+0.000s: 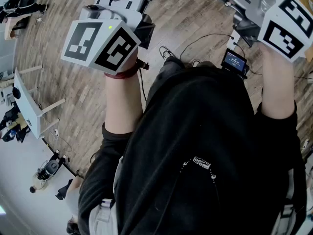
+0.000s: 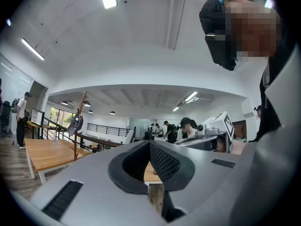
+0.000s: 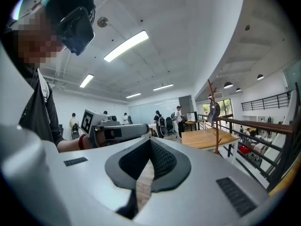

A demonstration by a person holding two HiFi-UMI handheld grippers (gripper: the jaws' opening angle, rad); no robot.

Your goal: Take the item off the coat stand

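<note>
Far off in the left gripper view, a red-brown coat stand (image 2: 81,121) rises beside a wooden table, and a dark grey item (image 2: 75,124) hangs from it. The right gripper view shows the same coat stand (image 3: 214,126) and its hanging item (image 3: 216,110), also at a distance. My left gripper (image 2: 150,143) is shut with nothing between its pads. My right gripper (image 3: 150,141) is likewise shut and empty. In the head view only the marker cubes show, the left one (image 1: 104,40) and the right one (image 1: 286,26), both held level in front of my black-shirted chest.
Wooden tables (image 2: 47,154) (image 3: 209,138) and a black railing (image 3: 263,126) lie between me and the stand. Several people (image 2: 169,131) stand at the back of the hall. A small screen device (image 1: 235,61) with cables lies on the plank floor (image 1: 73,87).
</note>
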